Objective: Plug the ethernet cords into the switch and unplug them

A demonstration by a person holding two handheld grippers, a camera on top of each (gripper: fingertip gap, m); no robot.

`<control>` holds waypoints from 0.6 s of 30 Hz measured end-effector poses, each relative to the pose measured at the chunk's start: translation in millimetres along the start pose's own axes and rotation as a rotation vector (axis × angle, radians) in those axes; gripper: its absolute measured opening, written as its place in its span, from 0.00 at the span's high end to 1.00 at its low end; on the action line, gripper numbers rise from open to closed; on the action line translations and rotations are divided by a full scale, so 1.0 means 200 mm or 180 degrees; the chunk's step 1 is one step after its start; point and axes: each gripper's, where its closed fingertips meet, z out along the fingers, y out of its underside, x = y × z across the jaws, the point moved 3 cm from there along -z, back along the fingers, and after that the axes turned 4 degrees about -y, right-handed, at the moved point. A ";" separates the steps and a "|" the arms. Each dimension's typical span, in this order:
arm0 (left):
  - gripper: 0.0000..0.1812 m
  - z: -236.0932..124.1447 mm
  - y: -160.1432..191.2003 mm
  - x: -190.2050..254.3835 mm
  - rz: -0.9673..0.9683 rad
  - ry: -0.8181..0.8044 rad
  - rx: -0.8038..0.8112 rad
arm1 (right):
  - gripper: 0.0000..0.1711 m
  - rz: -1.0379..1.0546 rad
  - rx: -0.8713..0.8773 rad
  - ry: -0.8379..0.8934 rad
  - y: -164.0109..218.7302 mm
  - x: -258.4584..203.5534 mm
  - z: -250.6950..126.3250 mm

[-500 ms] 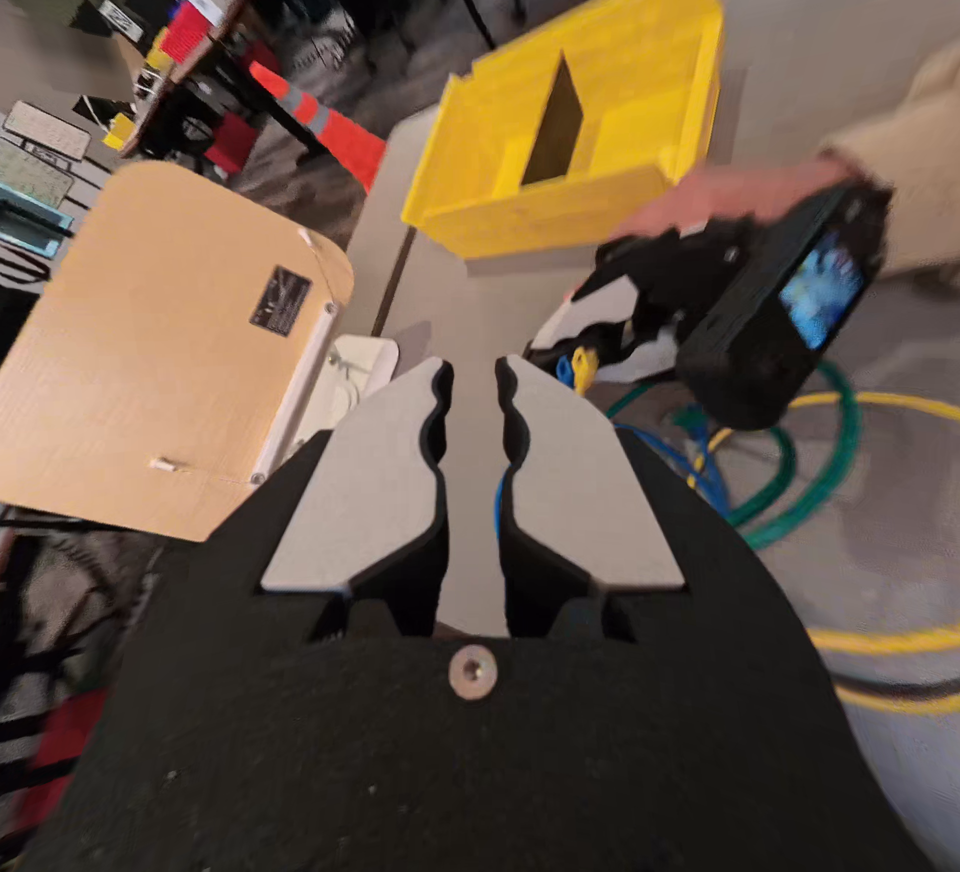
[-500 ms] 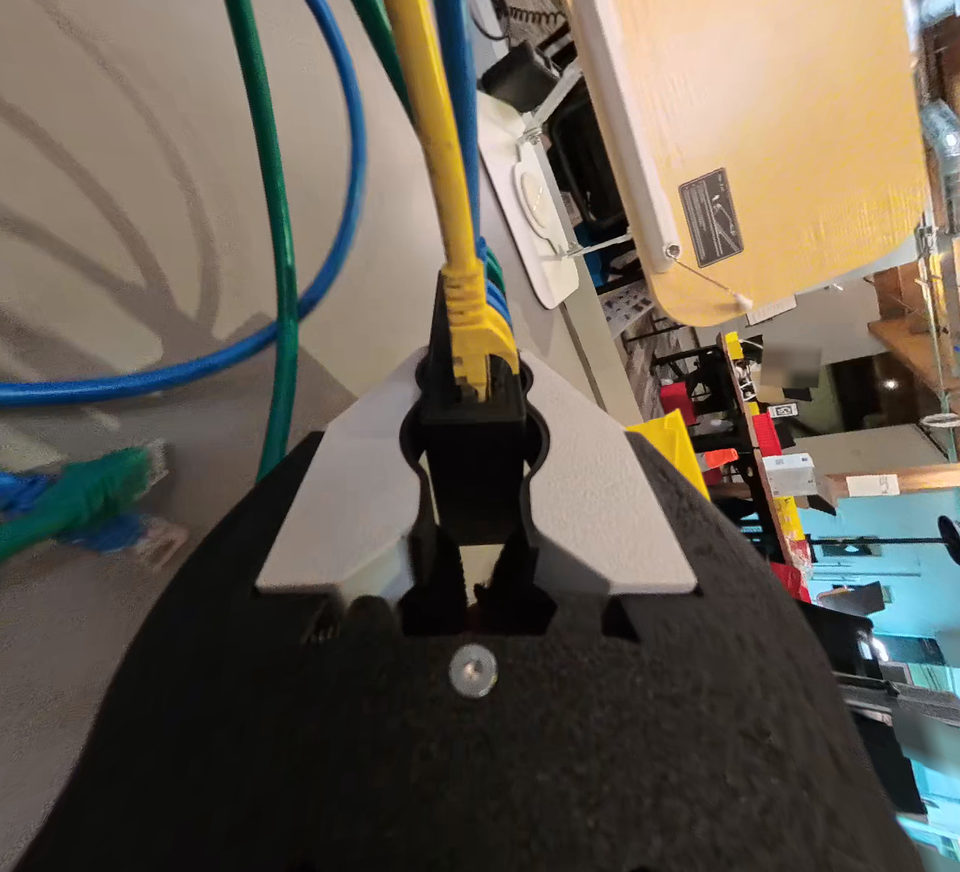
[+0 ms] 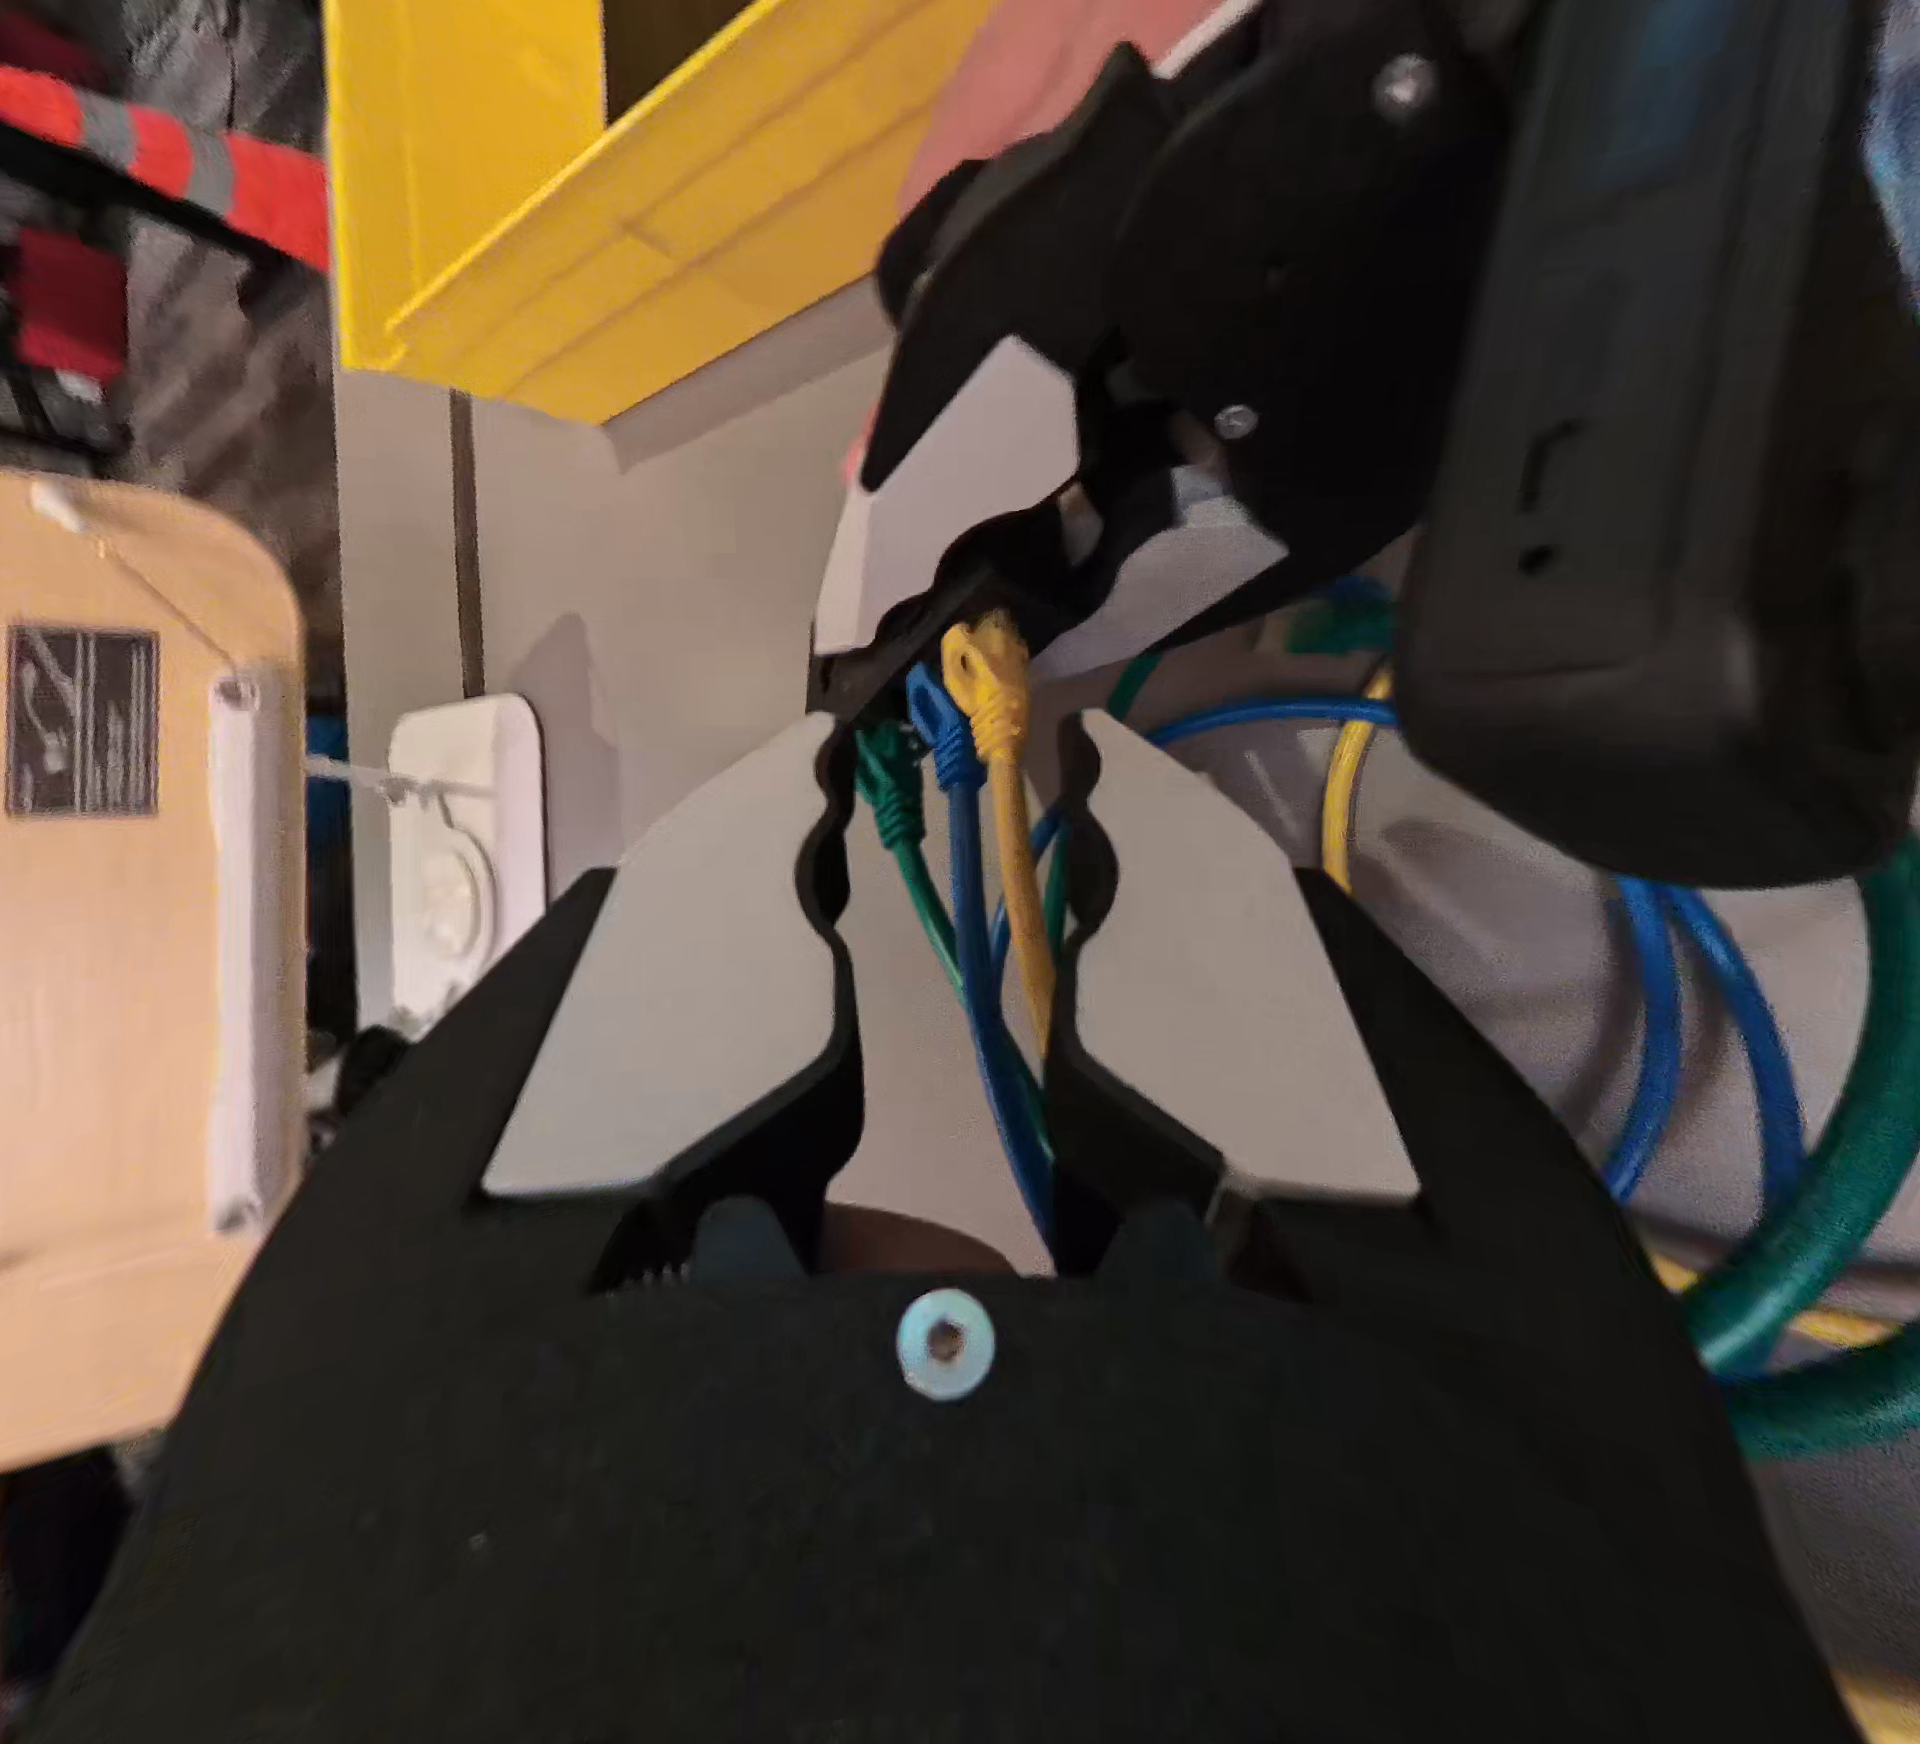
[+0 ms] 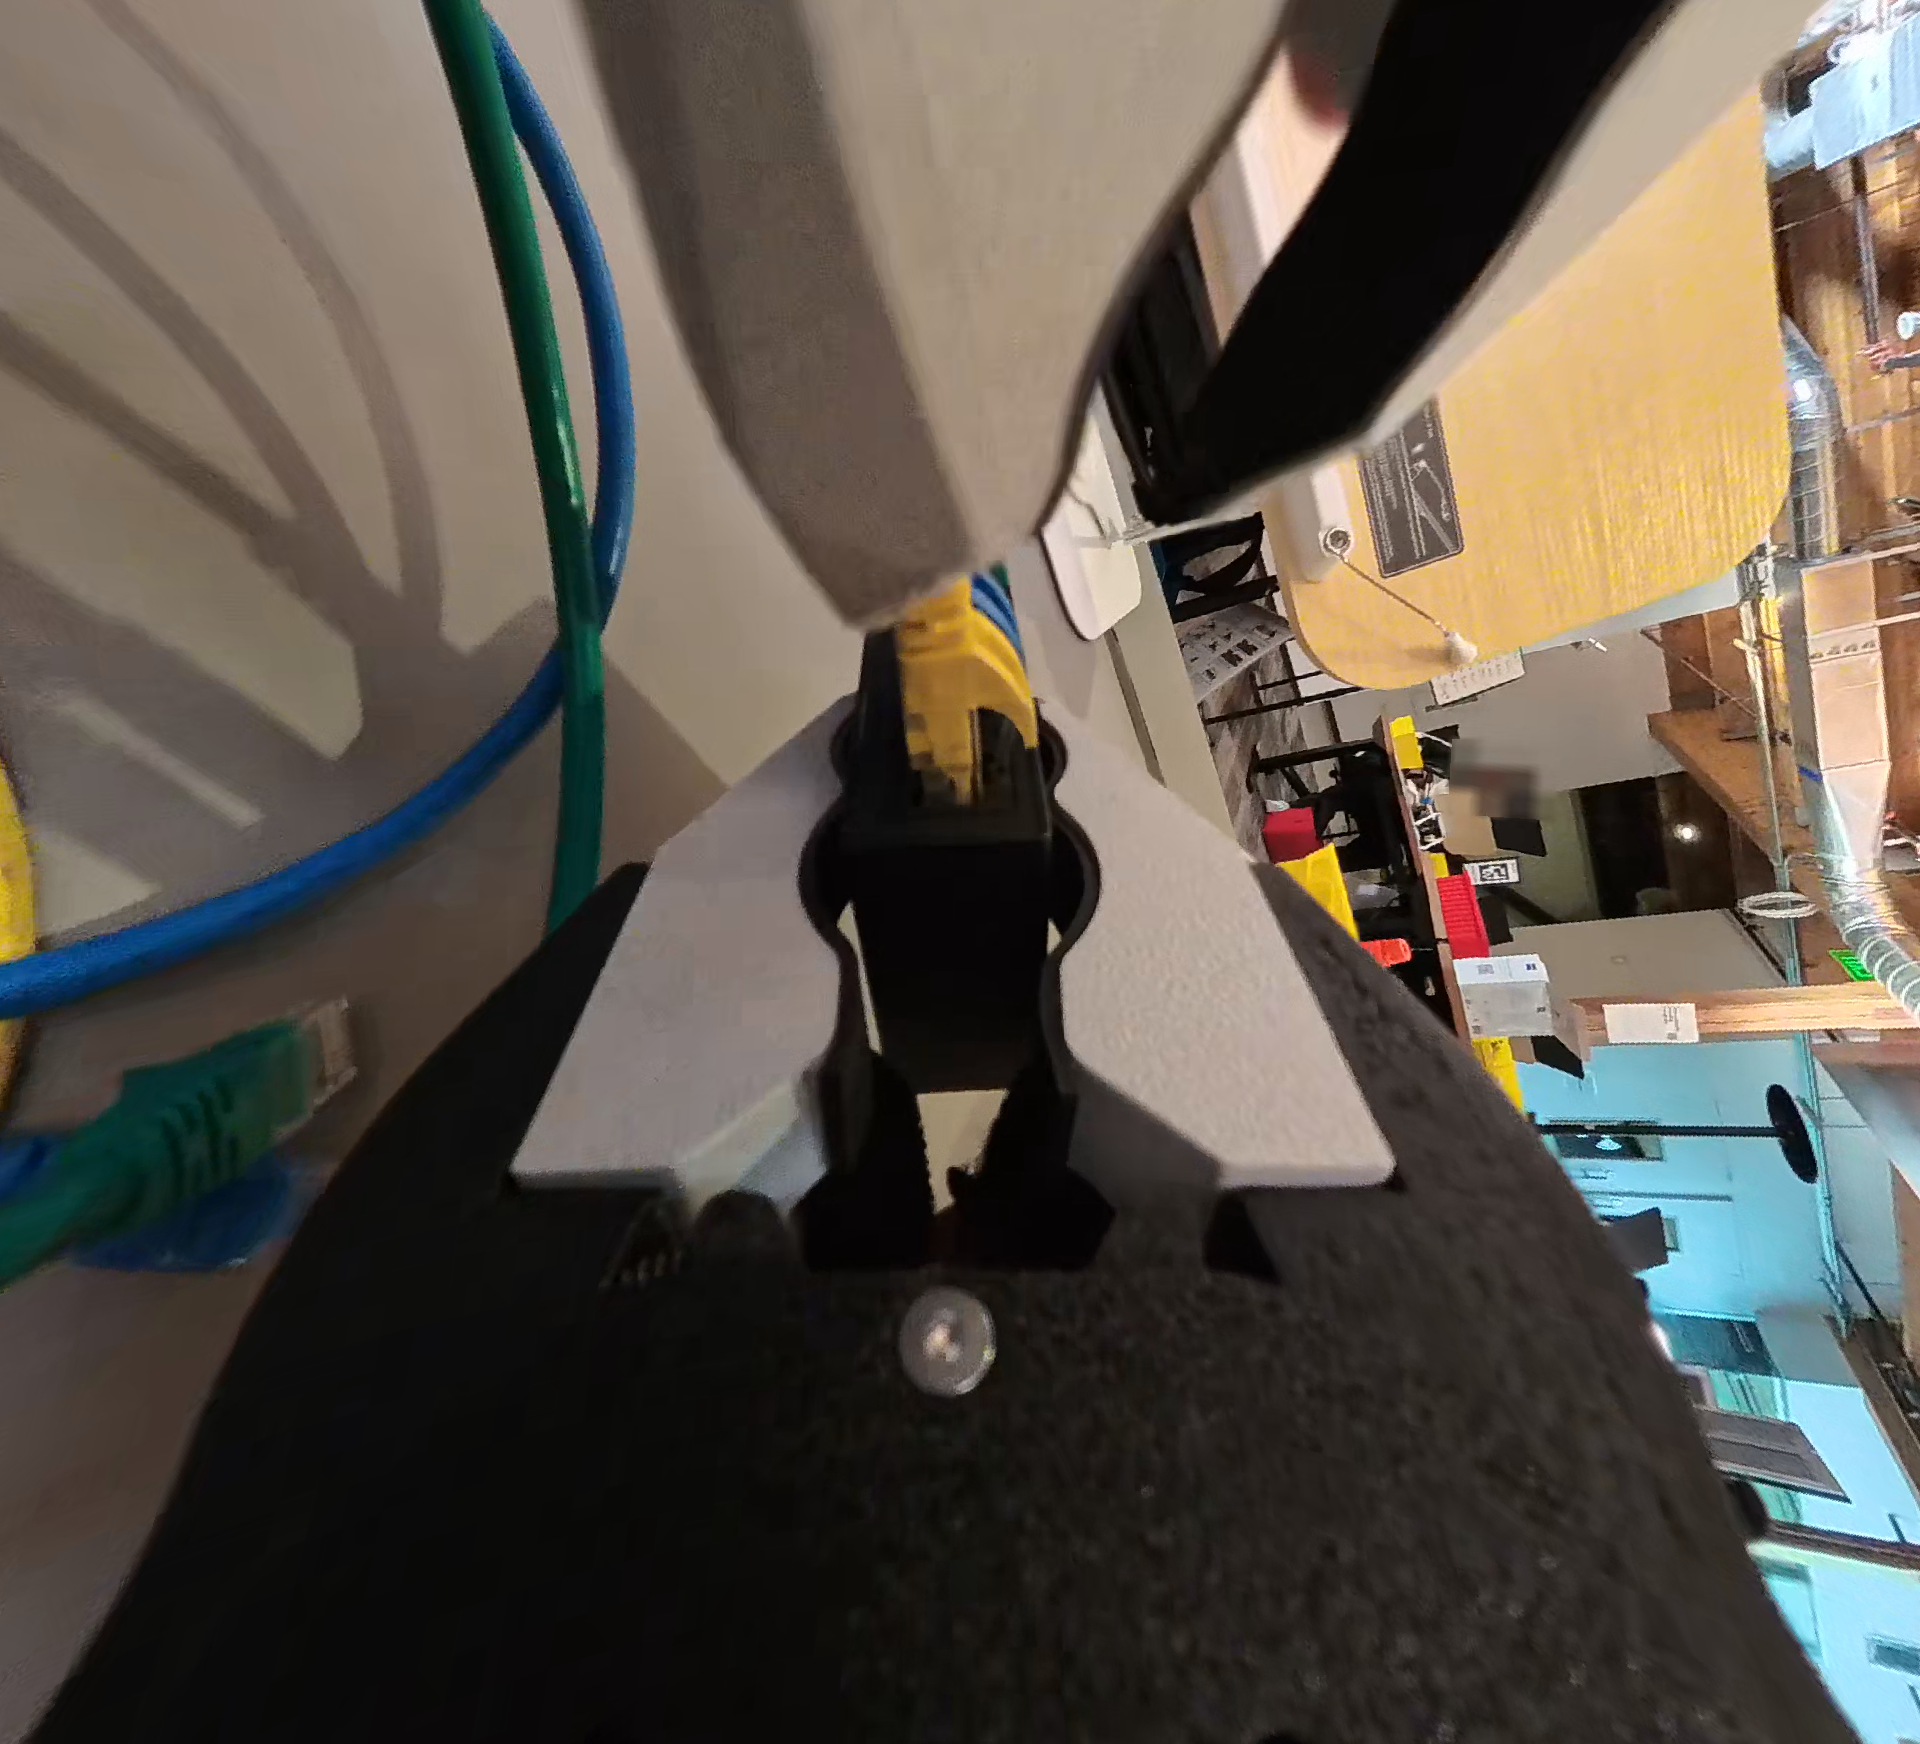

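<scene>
My right gripper [image 4: 945, 759] is shut on the small black switch [image 4: 945, 946] and holds it off the grey table. A yellow plug [image 4: 940, 707] sits in the switch, with blue plugs beside it. In the left wrist view the right gripper [image 3: 935, 624] holds the switch [image 3: 894, 655] just ahead, with a green plug [image 3: 888, 780], a blue plug [image 3: 940, 728] and a yellow plug [image 3: 987, 676] in it. My left gripper [image 3: 951, 759] is open, and these three cords run down between its fingers. One left finger [image 4: 831, 240] looms close over the switch.
A loose green plug [image 4: 208, 1123] lies on a loose blue one [image 4: 177, 1227] on the table [image 3: 675, 603], amid cable loops [image 3: 1662, 1019]. A yellow bin [image 3: 675, 188] stands behind. A tan wooden panel [image 3: 104, 967] and a white plate [image 3: 457, 863] lie off the table's left edge.
My left gripper has moved forward to the switch and opened wider, so the plugged cords now lie between its fingers. The right gripper still holds the switch.
</scene>
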 end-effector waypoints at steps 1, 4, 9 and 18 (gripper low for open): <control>0.81 0.02 -0.01 0.02 0.0173 0.0017 0.0045 | 0.84 0.0004 0.0000 -0.0023 0.00 -0.01 0.00; 0.83 0.07 -0.03 0.02 0.0720 -0.0310 0.0124 | 0.84 -0.0028 0.0003 -0.0033 0.00 -0.02 0.00; 0.90 0.09 -0.02 0.04 0.0882 -0.0323 0.0132 | 0.84 -0.0012 0.0015 -0.0067 0.01 -0.02 0.00; 0.90 0.12 0.00 0.05 0.0910 -0.0132 0.0158 | 0.84 -0.0099 0.0044 -0.0056 0.00 -0.03 0.00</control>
